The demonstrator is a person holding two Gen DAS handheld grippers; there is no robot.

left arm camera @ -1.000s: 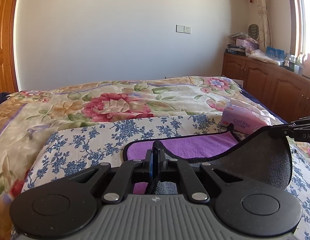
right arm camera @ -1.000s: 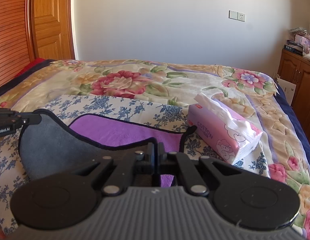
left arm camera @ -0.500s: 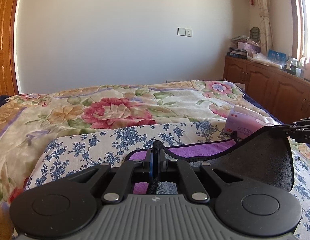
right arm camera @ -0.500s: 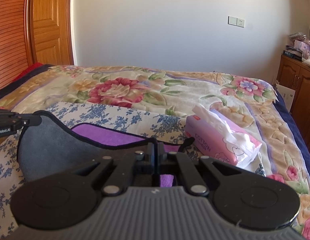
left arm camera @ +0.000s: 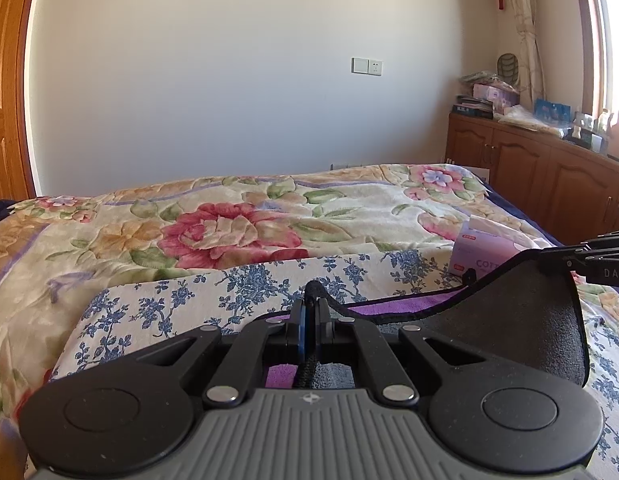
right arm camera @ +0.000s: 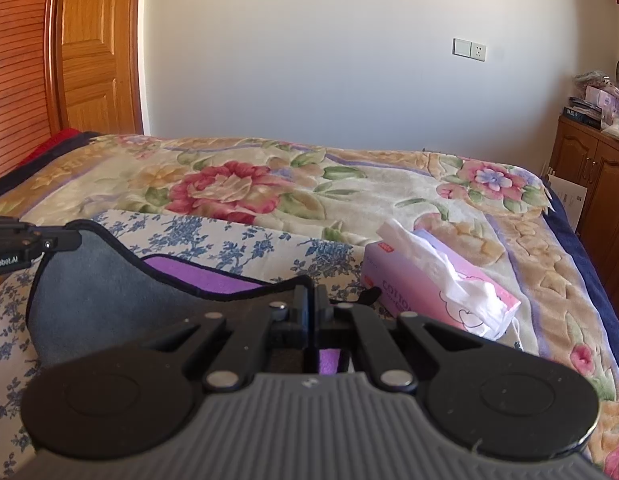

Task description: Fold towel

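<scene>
The towel (left arm camera: 517,312) is purple on one side and grey on the other, with a black hem. It lies on a blue-flowered cloth (left arm camera: 237,284) on the bed. My left gripper (left arm camera: 309,300) is shut on one near corner and lifts it. My right gripper (right arm camera: 310,292) is shut on the other near corner. The lifted edge sags between them, grey side (right arm camera: 105,284) facing me, above the purple part (right arm camera: 197,276) that lies flat. The right gripper's tip (left arm camera: 585,260) shows in the left wrist view, and the left gripper's tip (right arm camera: 29,240) in the right wrist view.
A pink tissue box (right arm camera: 437,296) lies on the bed just right of the towel. The floral bedspread (left arm camera: 237,224) stretches to the far wall. Wooden cabinets (left arm camera: 549,176) with clutter stand on the right. A wooden door (right arm camera: 97,48) stands at the left.
Both grippers have risen and moved forward with the towel's near edge. Less of the purple side shows now, and the tissue box appears closer.
</scene>
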